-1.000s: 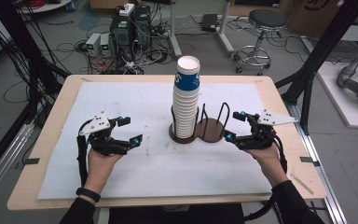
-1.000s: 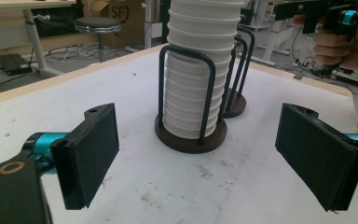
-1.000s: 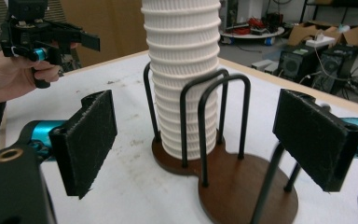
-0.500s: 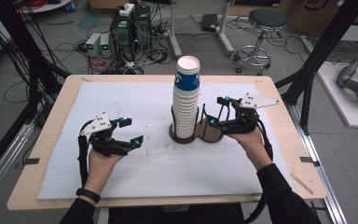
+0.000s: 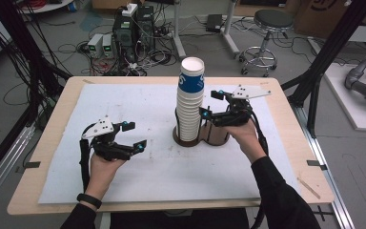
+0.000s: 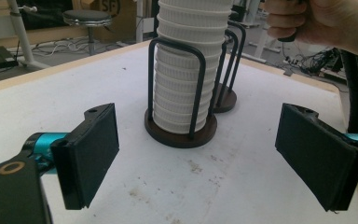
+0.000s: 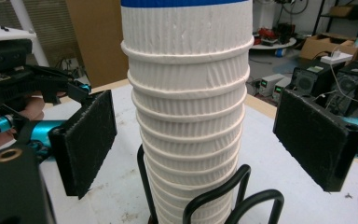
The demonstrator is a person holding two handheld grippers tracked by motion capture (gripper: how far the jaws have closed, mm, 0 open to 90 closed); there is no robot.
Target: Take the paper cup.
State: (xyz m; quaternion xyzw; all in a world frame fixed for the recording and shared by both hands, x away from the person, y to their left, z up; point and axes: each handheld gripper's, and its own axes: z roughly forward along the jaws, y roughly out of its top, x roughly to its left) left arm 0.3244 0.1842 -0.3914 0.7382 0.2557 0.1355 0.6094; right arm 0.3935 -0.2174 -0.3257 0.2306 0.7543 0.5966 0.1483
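A tall stack of white ribbed paper cups [image 5: 189,107], its top cup banded in blue, stands in the left ring of a black wire holder [image 5: 189,139] on a dark double base. The holder's right ring [image 5: 218,136] is empty. My right gripper [image 5: 208,104] is open just right of the stack at mid height. In the right gripper view the stack [image 7: 189,116] rises between the two pads [image 7: 91,140] with a gap on each side. My left gripper [image 5: 136,135] rests open on the sheet at front left, pointing at the stack [image 6: 186,79], nothing between its pads [image 6: 91,154].
A white sheet [image 5: 138,102] covers the wooden table [image 5: 52,138]. Beyond the far edge stand a stool [image 5: 267,21] and electronics boxes [image 5: 128,28] with cables on the floor. Black frame posts [image 5: 324,62] rise at both sides of the table.
My right gripper has moved left and slightly up, from the table's right part to beside the cup stack. The left gripper has stayed where it was.
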